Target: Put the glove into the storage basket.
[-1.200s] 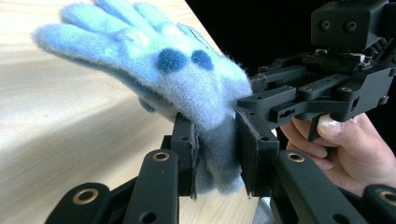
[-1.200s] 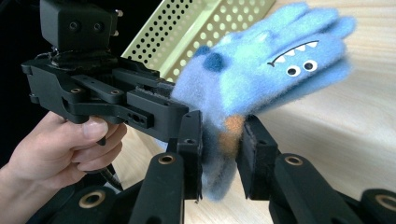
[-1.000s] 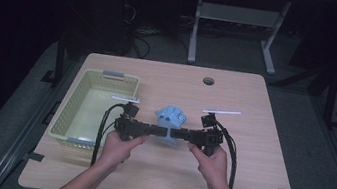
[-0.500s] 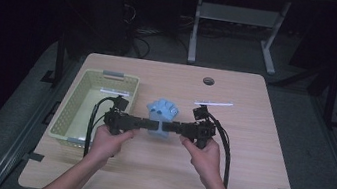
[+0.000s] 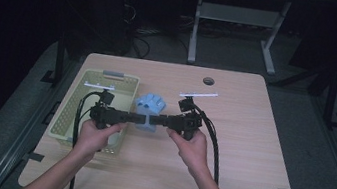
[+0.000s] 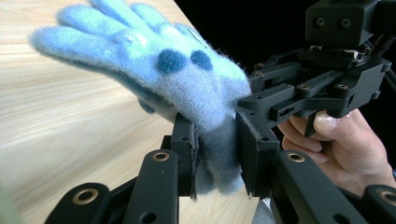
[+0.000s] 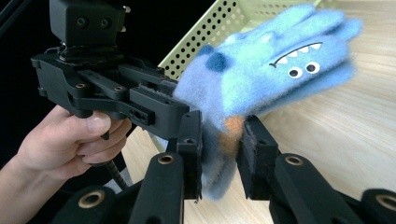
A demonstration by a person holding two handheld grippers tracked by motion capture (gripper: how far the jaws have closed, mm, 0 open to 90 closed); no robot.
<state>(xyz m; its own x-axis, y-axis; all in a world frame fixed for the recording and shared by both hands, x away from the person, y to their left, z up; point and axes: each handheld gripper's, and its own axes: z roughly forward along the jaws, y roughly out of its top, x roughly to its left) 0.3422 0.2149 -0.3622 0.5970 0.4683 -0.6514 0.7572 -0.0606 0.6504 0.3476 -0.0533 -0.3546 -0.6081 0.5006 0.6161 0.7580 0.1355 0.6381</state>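
Glove (image 5: 150,106), fuzzy blue and soft, hangs just right of the basket (image 5: 73,110); we judge it light and floppy. Our left gripper (image 5: 138,118) and right gripper (image 5: 155,120) both clamp its cuff, the firmest place to hold.

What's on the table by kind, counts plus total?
Glove (blue, fuzzy, held by both grippers): 1
Basket (pale green): 1
Grippers: 2, left gripper and right gripper
Total: 4
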